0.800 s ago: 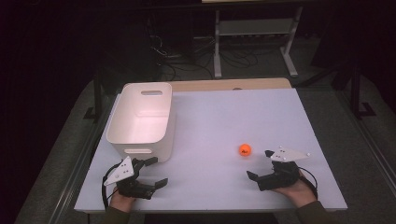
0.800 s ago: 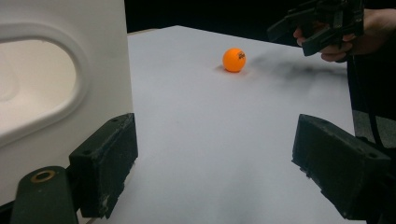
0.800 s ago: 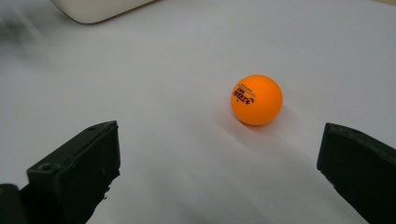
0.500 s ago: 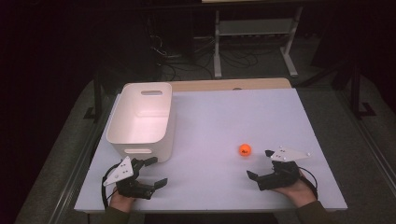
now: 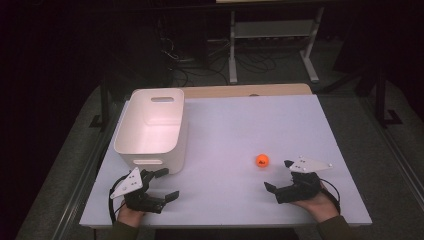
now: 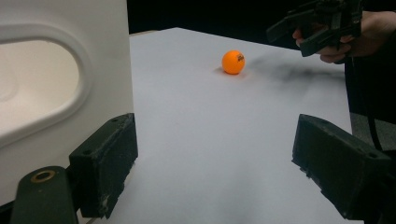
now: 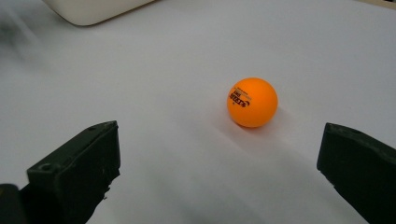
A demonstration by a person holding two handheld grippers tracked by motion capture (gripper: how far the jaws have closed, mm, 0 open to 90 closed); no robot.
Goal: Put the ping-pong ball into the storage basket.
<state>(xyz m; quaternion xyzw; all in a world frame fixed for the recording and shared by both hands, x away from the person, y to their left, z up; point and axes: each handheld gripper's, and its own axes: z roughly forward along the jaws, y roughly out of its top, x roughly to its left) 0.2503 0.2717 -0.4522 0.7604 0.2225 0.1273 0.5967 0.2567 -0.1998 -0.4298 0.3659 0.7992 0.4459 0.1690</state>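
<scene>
An orange ball (image 5: 262, 160) (image 6: 233, 62) (image 7: 252, 102) with dark print lies on the white table (image 5: 240, 130), right of centre. My right gripper (image 5: 278, 176) (image 7: 219, 163) rests open at the front right, a short way in front of the ball, nothing between its jaws. At the front left my left gripper (image 5: 165, 185) (image 6: 217, 163) also stands open and empty, just in front of the white bin (image 5: 152, 127) (image 6: 56, 84). The right gripper (image 6: 322, 28) appears far off in the left gripper view, held by a hand.
The white bin has a handle slot at each end and looks empty inside. A wooden strip (image 5: 245, 90) runs along the table's far edge. Beyond it stand a metal rack (image 5: 272, 37) and cables on a dark floor.
</scene>
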